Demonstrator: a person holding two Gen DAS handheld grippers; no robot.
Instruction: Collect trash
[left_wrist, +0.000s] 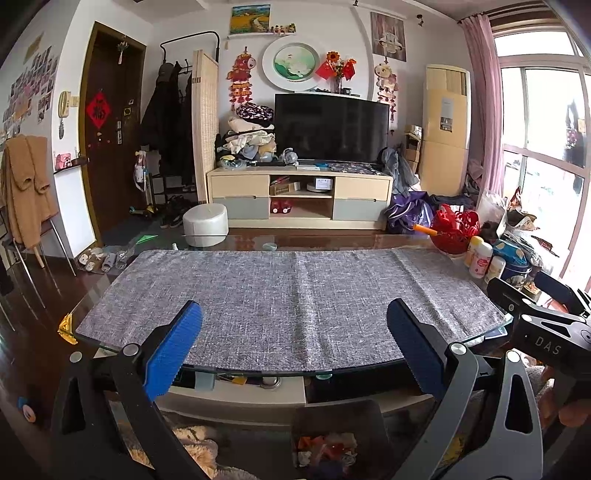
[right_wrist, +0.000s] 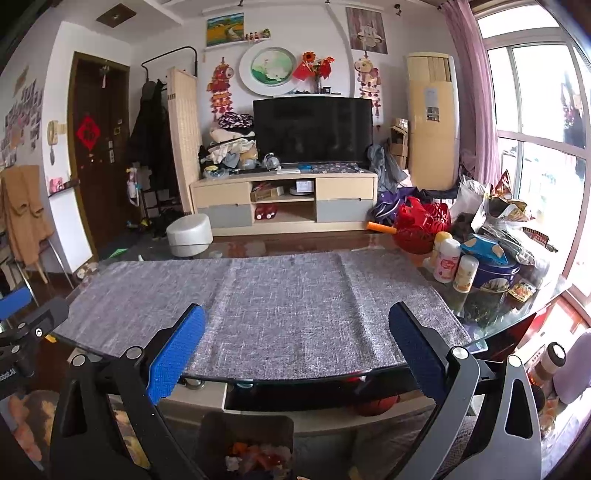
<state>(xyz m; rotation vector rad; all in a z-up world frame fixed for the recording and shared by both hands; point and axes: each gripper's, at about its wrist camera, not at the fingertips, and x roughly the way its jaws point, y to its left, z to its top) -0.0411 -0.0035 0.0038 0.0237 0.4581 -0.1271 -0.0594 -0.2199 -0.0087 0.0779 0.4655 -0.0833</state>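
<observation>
A dark trash bin (left_wrist: 334, 439) with colourful wrappers inside stands on the floor below the table's near edge; it also shows in the right wrist view (right_wrist: 245, 446). My left gripper (left_wrist: 293, 314) is open and empty, held over the near edge of the grey table mat (left_wrist: 291, 295). My right gripper (right_wrist: 297, 317) is open and empty, over the same mat (right_wrist: 266, 295). The right gripper's body (left_wrist: 546, 332) shows at the right of the left wrist view. No loose trash shows on the mat.
A glass table (left_wrist: 92, 295) carries the mat. At its right end stand a red basket (right_wrist: 421, 225), small bottles (right_wrist: 448, 260), a blue tin (right_wrist: 495, 273) and snack bags (right_wrist: 509, 218). A white stool (left_wrist: 205, 225) and a TV cabinet (left_wrist: 299, 195) stand beyond.
</observation>
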